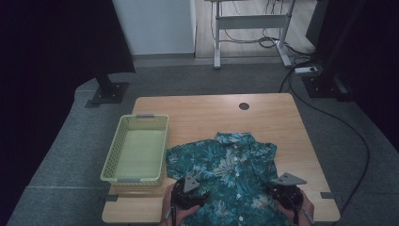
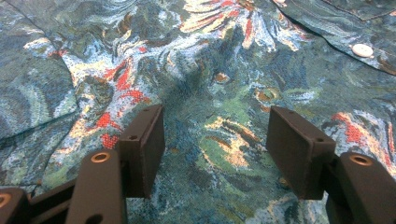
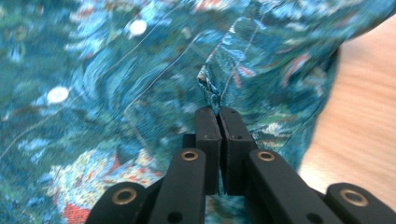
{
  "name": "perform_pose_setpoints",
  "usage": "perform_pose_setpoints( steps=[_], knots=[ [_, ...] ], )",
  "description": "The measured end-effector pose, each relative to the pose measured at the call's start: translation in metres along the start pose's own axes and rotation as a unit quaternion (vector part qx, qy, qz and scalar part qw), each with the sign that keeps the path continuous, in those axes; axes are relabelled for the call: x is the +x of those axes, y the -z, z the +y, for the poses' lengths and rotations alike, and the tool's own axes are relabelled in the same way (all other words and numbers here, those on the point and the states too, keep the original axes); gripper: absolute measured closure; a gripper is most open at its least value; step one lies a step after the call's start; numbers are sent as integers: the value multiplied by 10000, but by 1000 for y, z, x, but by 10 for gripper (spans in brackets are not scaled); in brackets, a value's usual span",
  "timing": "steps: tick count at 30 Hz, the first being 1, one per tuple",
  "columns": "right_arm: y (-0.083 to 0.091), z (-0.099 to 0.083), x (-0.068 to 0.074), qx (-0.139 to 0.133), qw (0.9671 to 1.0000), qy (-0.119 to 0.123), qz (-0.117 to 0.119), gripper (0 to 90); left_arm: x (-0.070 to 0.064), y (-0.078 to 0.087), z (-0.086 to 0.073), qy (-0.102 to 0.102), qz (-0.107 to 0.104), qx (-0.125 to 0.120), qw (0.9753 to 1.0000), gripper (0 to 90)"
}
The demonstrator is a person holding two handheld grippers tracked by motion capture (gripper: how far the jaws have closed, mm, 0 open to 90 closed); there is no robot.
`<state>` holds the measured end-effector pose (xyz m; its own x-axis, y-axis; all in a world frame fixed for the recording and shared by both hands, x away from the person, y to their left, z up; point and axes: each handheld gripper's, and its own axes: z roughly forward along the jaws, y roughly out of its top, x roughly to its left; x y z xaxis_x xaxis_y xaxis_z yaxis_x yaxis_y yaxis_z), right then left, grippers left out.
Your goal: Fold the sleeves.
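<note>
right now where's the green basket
In the high view the green basket sits on the table's left side, just left of the floral shirt.

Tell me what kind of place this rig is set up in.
Probably a lab or office recording space, not a home: a wooden desk with a cable hole on grey carpet, a second desk frame with loose cables and a power strip behind, dark stands at the sides.

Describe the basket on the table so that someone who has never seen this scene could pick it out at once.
On the wooden table, look at the left half, beside the blue-green floral shirt spread flat. The basket is a rectangular, pale yellow-green plastic one with slotted walls, standing empty. It is the one rigid container there; the shirt is soft cloth, and the right tongs pinch a fold of it.
</note>
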<state>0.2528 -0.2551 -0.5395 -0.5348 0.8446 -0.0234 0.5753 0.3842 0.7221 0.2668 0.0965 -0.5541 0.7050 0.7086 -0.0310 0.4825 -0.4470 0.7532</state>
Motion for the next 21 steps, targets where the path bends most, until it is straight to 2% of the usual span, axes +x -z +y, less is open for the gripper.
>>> perform_pose_setpoints(
  steps=[2,8,11,16,21],
  knots=[
    [-5,-1,1,104,9999,-14,50,844,0,0,0,-5,0,2,10000,372],
    [-8,-4,-7,103,9986,-315,420,598,1,0,0,34,-34,-11,10000,372],
    [-7,-4,-9,81,9980,-357,513,570,1,0,0,14,-21,-7,10000,372],
    [1,2,-11,-179,9967,-428,668,535,1,0,0,18,-21,-9,10000,372],
    [5,13,-16,-316,9967,-423,610,520,1,0,0,17,-19,-9,10000,372]
  ],
)
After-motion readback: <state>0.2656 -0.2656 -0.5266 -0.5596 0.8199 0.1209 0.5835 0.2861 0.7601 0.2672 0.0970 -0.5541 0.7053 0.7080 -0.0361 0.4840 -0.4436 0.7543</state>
